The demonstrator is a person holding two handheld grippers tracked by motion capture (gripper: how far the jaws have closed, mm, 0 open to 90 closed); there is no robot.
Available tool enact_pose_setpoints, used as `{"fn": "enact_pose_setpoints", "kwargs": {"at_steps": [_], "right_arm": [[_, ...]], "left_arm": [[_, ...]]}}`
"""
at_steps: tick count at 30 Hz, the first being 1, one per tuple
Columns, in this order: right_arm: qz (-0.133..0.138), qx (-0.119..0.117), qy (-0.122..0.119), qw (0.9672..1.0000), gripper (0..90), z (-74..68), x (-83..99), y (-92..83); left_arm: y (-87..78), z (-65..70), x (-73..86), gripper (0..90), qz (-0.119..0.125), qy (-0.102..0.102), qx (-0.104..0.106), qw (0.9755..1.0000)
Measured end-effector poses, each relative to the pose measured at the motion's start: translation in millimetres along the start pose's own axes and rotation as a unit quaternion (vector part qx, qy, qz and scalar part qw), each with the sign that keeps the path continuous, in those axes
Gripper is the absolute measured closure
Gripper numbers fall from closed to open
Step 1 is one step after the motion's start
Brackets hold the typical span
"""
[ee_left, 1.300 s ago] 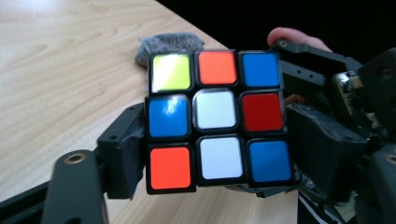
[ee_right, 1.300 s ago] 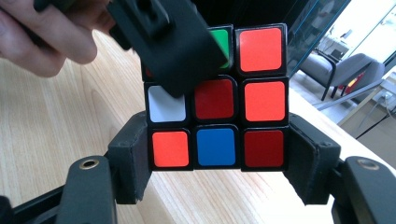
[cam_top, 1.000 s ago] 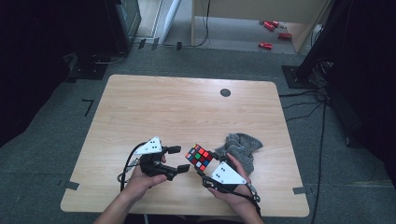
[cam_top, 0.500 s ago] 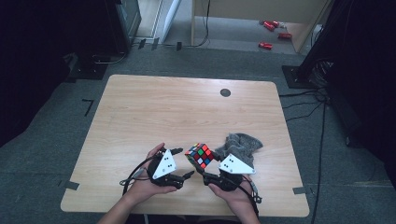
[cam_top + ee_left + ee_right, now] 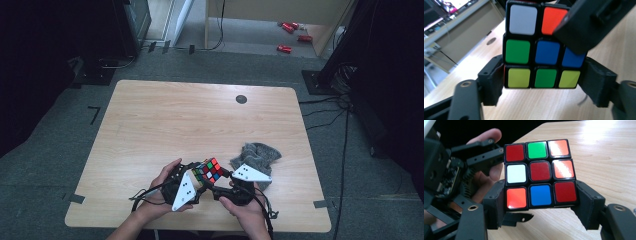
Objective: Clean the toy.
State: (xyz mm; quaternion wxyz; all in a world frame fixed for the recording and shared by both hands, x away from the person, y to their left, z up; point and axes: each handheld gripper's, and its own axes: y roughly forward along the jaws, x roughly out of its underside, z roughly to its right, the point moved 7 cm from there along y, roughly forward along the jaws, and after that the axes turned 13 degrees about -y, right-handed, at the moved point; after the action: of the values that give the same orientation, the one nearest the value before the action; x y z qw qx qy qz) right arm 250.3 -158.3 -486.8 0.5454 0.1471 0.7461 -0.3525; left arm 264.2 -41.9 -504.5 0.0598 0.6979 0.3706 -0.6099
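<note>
Black pads of the left claw [image 5: 541, 82] have just been closing and now pinch the bottom layer of the multicoloured plastic puzzle cube [image 5: 209, 170]. The right claw [image 5: 540, 200] clamps another layer of it. The cube hangs between them, above the near edge of the pale wooden counter [image 5: 200, 120], just beside a crumpled grey cloth [image 5: 256, 154]. To twist cleanly, keep 1 grip still and turn the other squarely about the layer's axis. Both hands sit close together, claws angled inward.
</note>
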Motion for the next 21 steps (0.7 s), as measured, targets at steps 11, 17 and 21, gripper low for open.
{"fn": "enact_pose_setpoints", "kwargs": {"at_steps": [11, 17, 21], "right_arm": [[-0.002, -0.03, 0.042, 0.9987, 32.8, 4.7, 2.1, 1.9], [-0.004, -0.009, 0.02, 0.9998, 20.9, 11.4, -0.4, -2.0], [0.015, 0.007, -0.013, 0.9998, 21.3, 18.2, -7.6, -10.7]], "left_arm": [[-1.5, -0.2, -0.4, 34.1, 0.011, 0.003, -0.001, 0.9999], [-3.1, -8.1, 1.0, 34.4, 0.002, -0.037, 0.015, 0.9992], [-4.3, -14.5, 2.6, 34.4, -0.003, -0.082, 0.03, 0.9961]]}}
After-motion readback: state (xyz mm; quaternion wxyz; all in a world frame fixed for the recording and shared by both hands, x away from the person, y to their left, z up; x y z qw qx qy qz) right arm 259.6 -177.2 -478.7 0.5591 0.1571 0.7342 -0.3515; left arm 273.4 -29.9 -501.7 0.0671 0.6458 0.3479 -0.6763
